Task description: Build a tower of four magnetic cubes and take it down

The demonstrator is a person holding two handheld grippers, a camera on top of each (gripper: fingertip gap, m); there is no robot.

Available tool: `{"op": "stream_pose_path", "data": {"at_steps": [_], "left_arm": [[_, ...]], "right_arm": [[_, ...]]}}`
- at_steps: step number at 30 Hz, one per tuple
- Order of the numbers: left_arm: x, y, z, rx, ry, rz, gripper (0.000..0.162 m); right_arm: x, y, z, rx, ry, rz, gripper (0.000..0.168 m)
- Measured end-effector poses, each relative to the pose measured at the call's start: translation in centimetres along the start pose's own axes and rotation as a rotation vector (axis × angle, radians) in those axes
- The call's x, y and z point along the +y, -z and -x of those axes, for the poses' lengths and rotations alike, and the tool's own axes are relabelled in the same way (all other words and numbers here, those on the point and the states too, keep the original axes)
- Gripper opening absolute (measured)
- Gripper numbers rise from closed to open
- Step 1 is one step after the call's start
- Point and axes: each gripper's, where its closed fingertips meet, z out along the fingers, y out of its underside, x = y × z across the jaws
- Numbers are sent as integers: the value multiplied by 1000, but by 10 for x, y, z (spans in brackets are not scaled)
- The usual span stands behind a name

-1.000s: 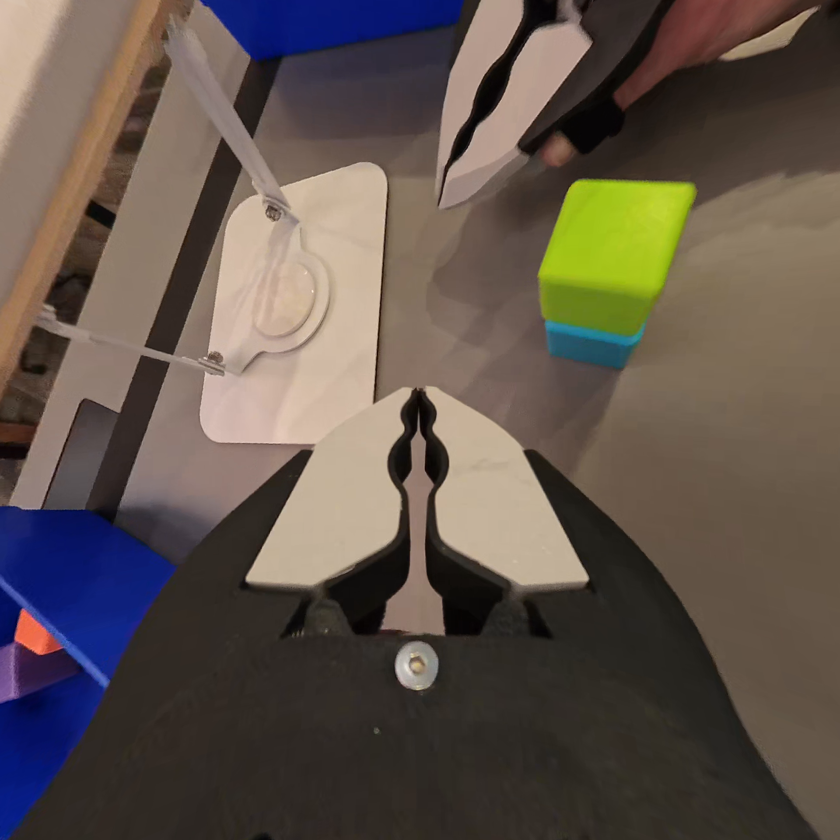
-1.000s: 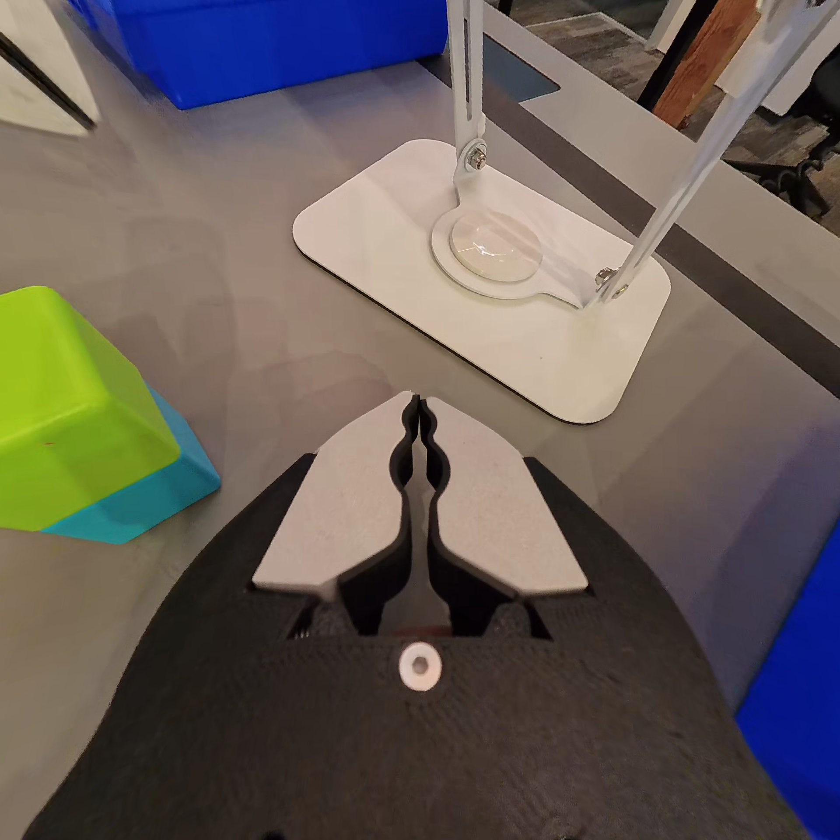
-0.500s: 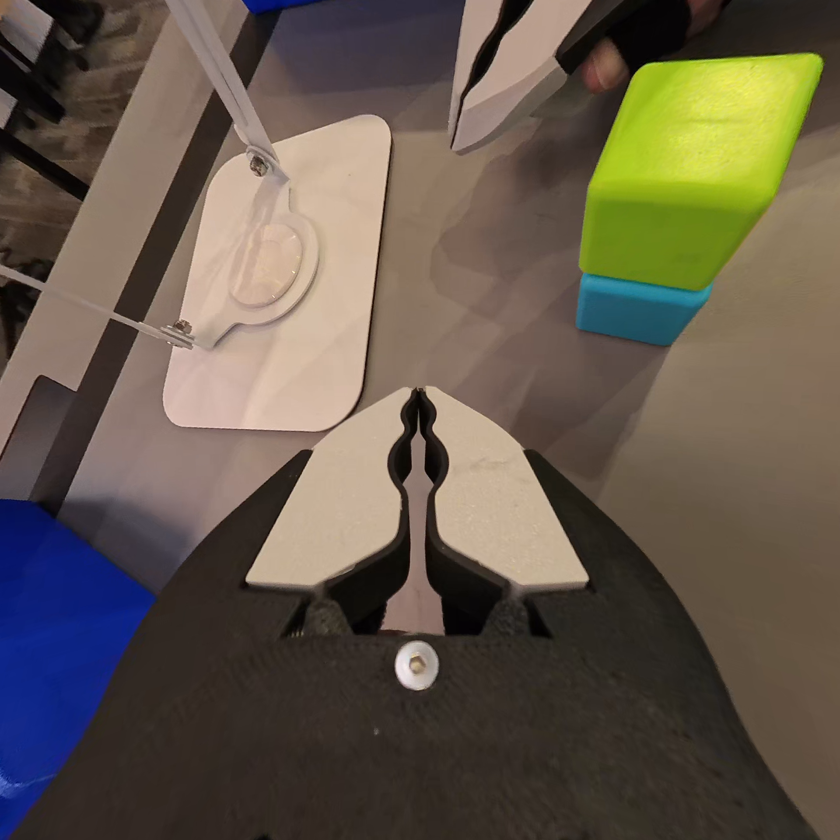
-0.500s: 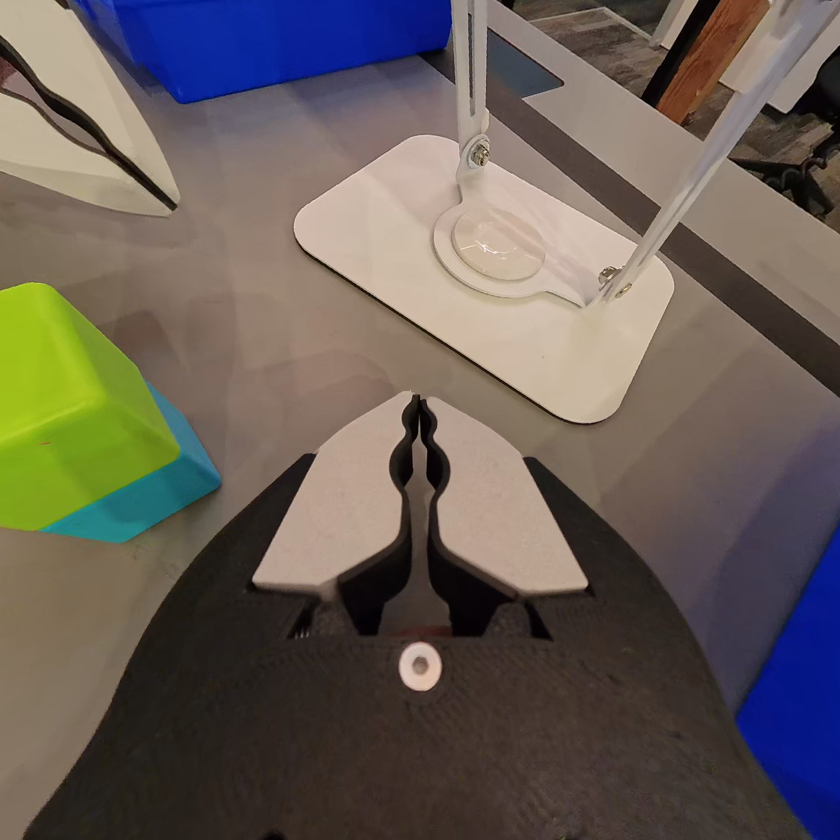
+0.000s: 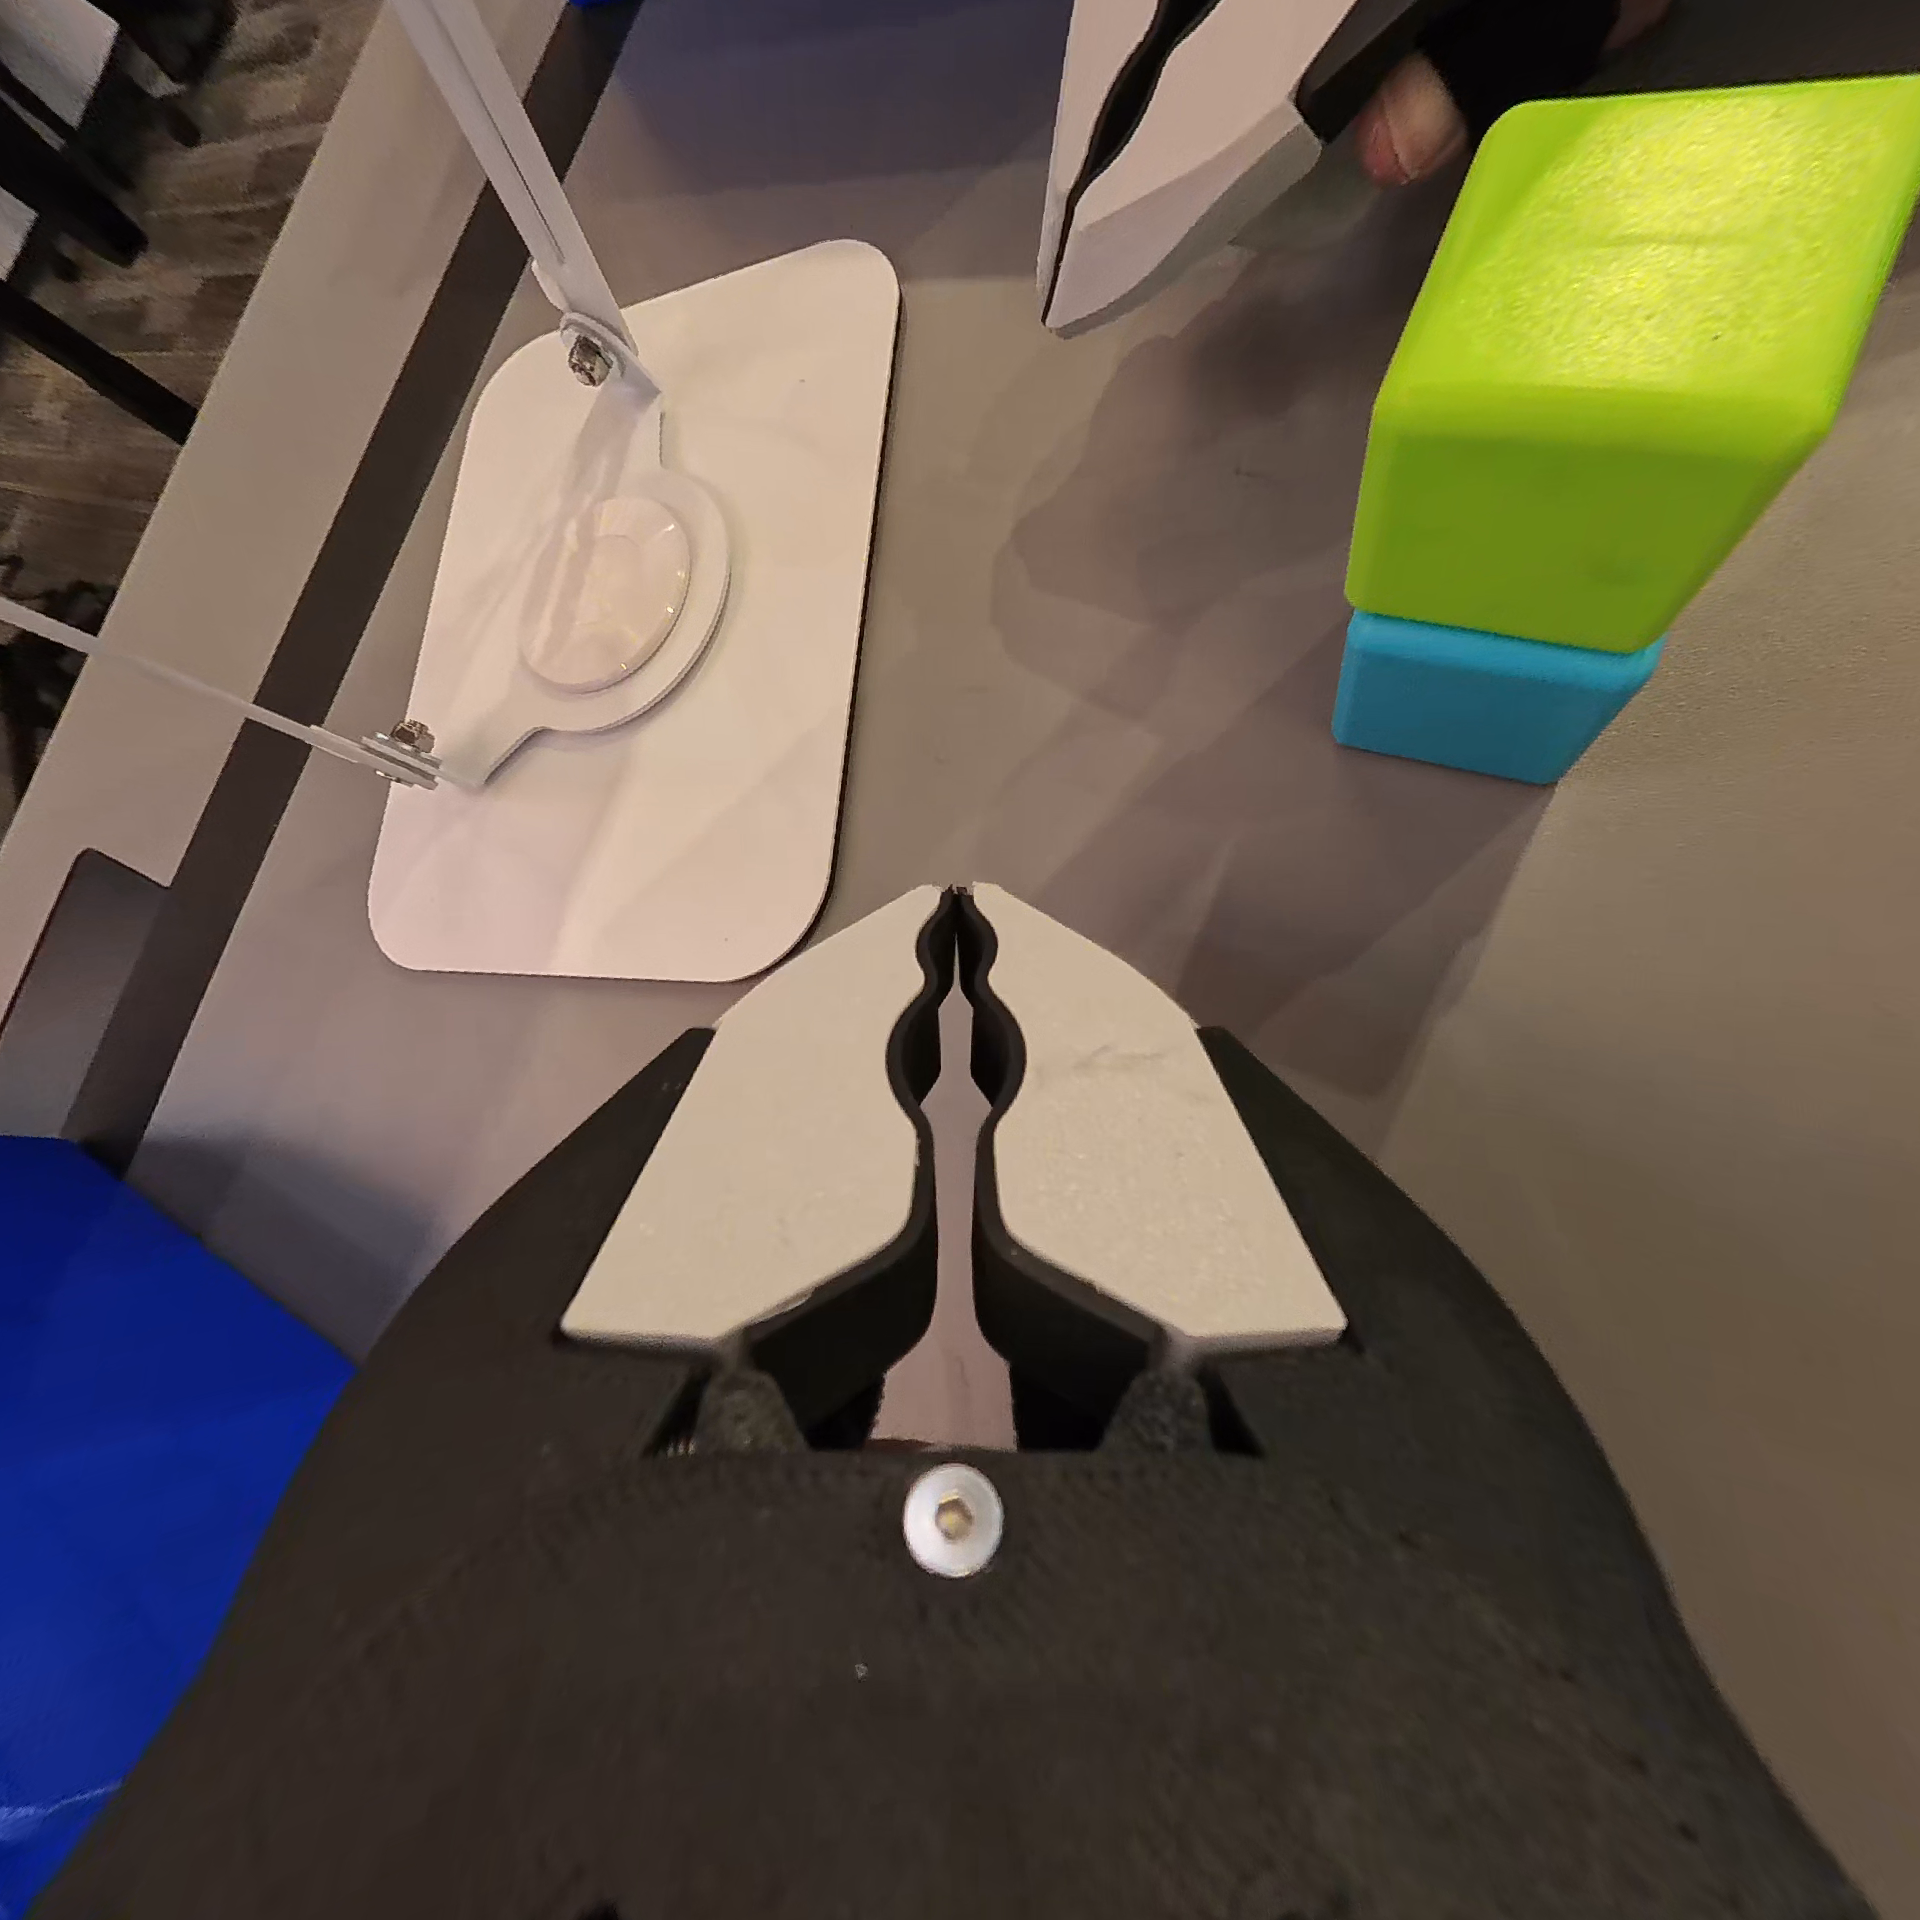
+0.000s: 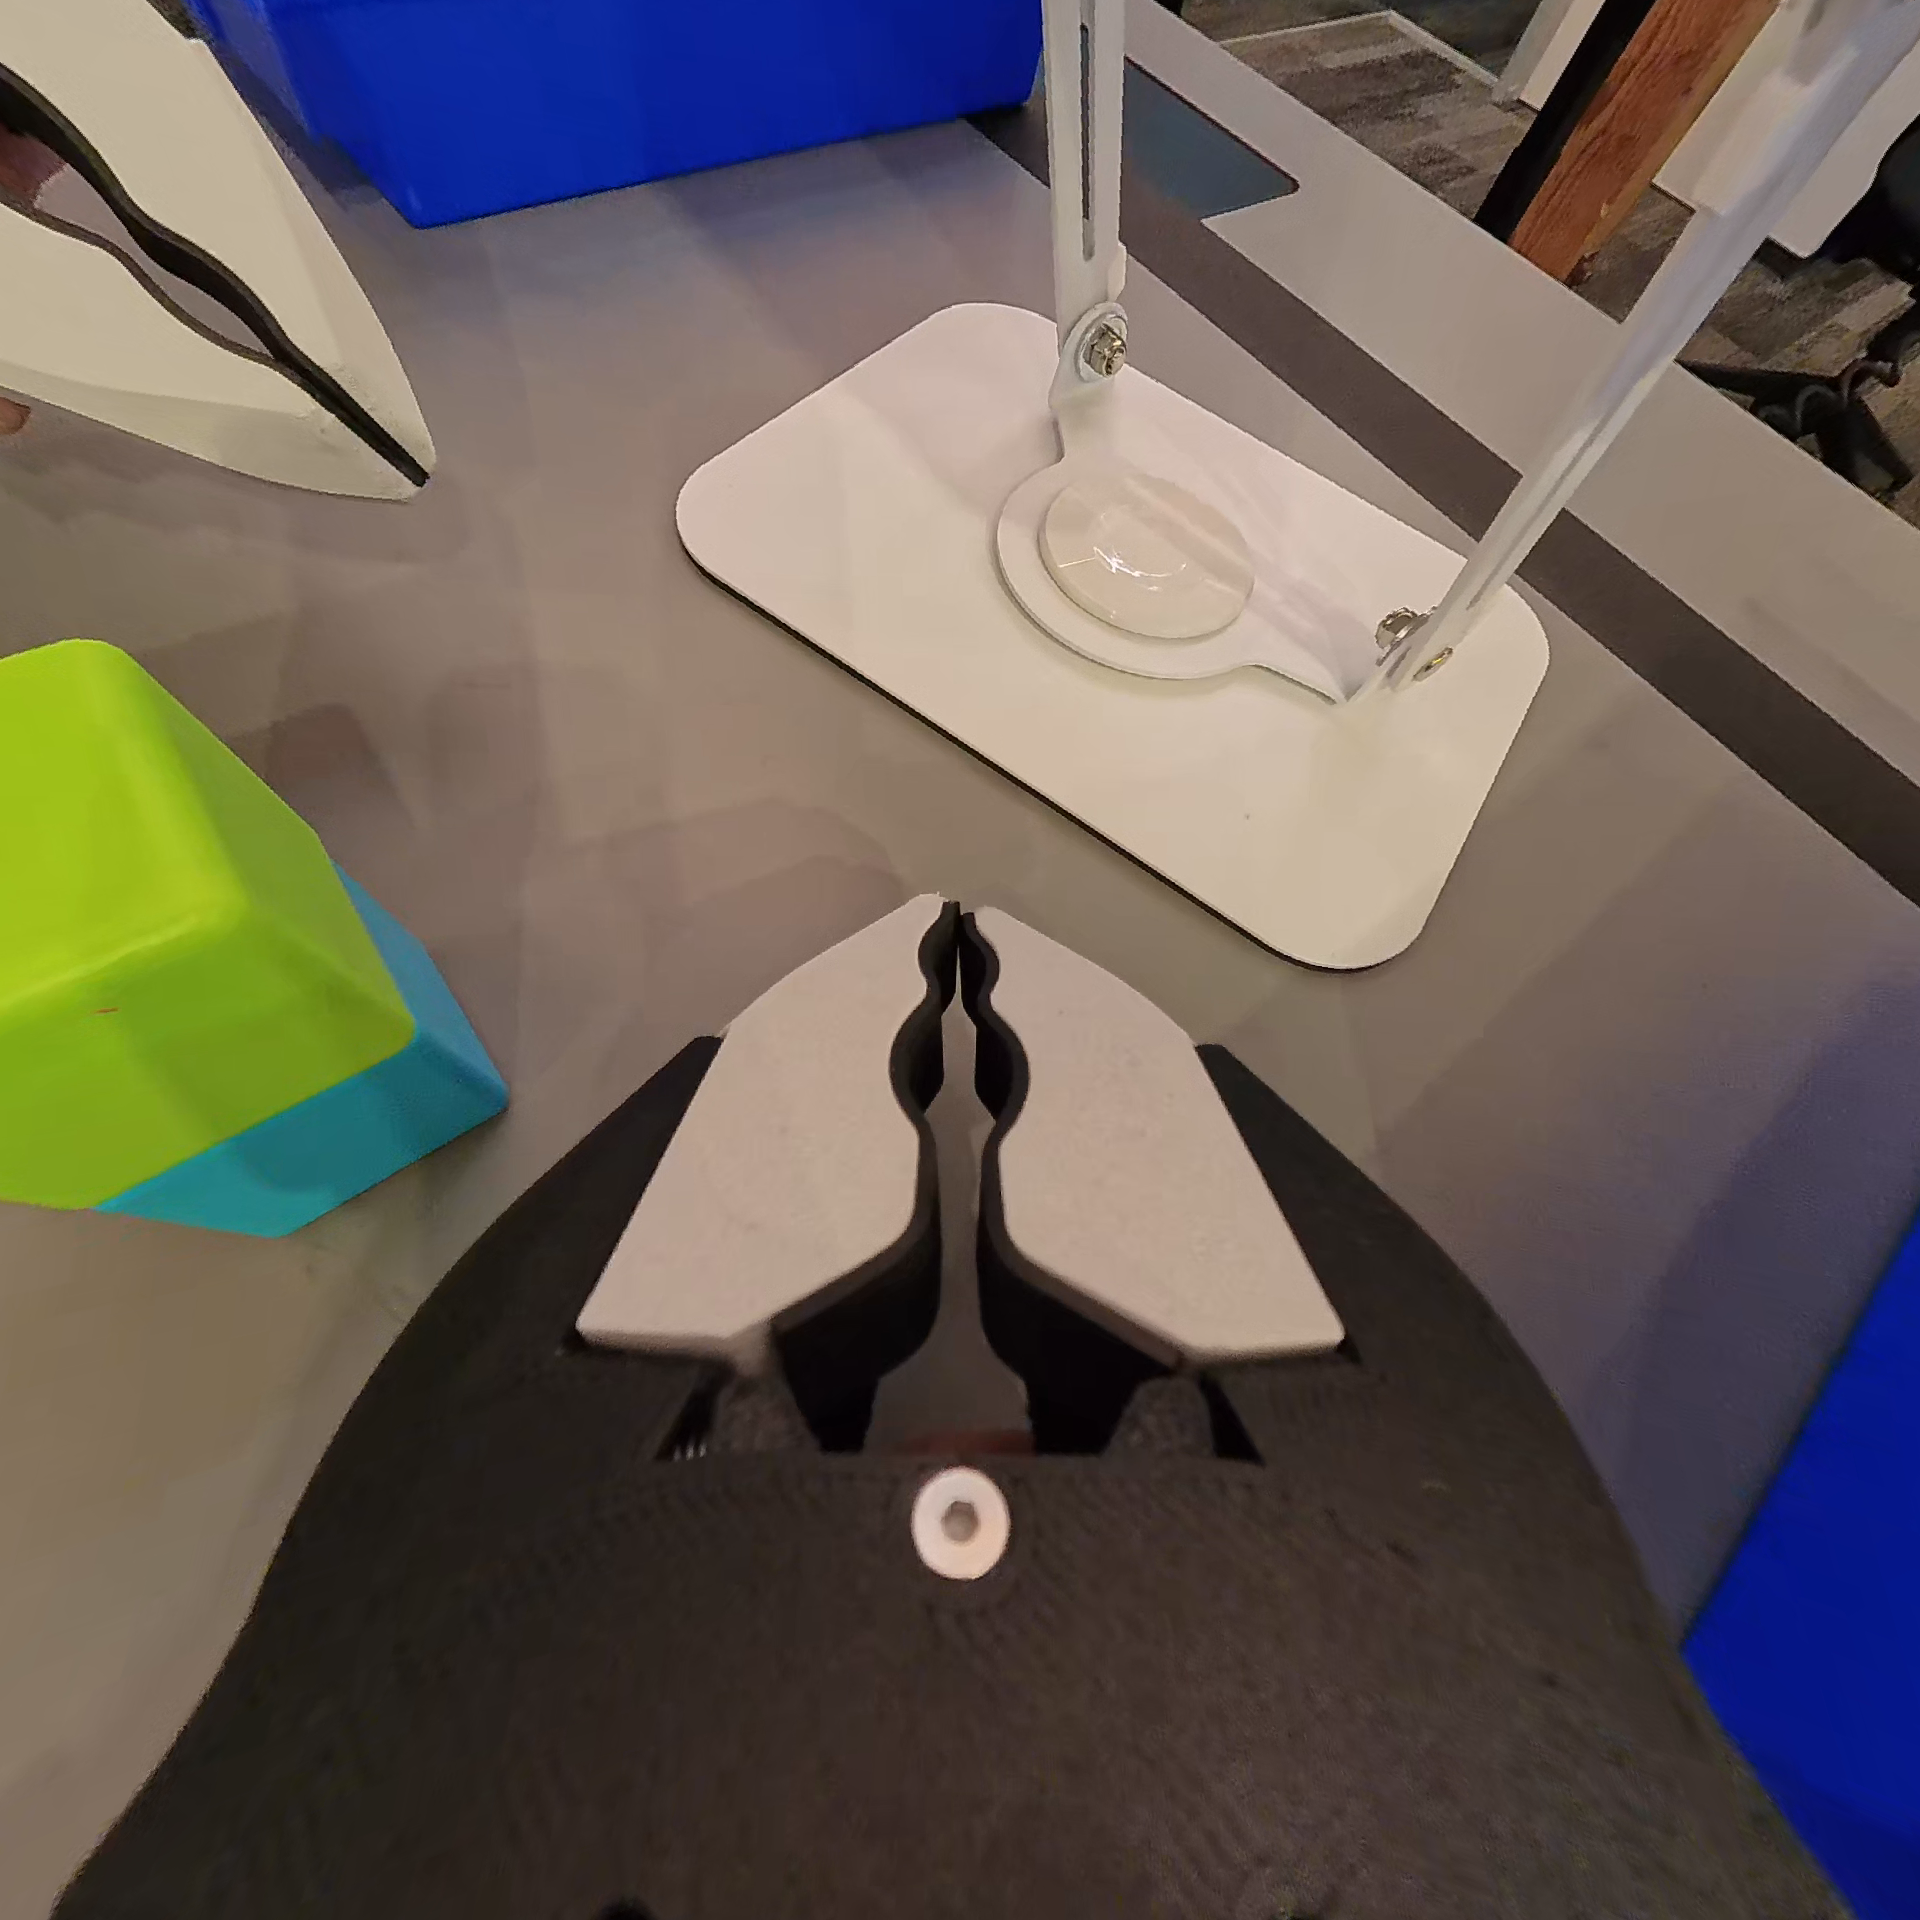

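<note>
Closer now to the green cube [image 5: 1621,343] atop the blue cube [image 5: 1475,707], both grippers' jaws closed, empty.

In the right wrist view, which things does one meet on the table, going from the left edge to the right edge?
Green cube stacked on the blue cube → white stand base → blue bin at the right edge.

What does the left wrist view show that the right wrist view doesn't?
Left wrist view only: a gloved hand behind the right gripper.
Right wrist view only: a wooden post beyond the table.
Both: the green cube stacked on the blue cube, the white stand base, blue bins, both grippers shut and empty.
</note>
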Motion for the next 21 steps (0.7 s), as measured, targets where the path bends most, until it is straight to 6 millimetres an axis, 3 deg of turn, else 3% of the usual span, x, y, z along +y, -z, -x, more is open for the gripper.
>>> {"op": "stream_pose_path", "data": {"at_steps": [1, 15, 21], "left_arm": [[0, 0, 0, -1, -2, 1, 0], [-1, 3, 3, -7, 6, -9, 0], [-8, 21, 12, 4, 33, -57, 0]], "right_arm": [[0, 0, 0, 0, 0, 0, 0], [0, 0, 0, -3, 1, 1, 0], [0, 0, 1, -4, 3, -1, 0]]}}
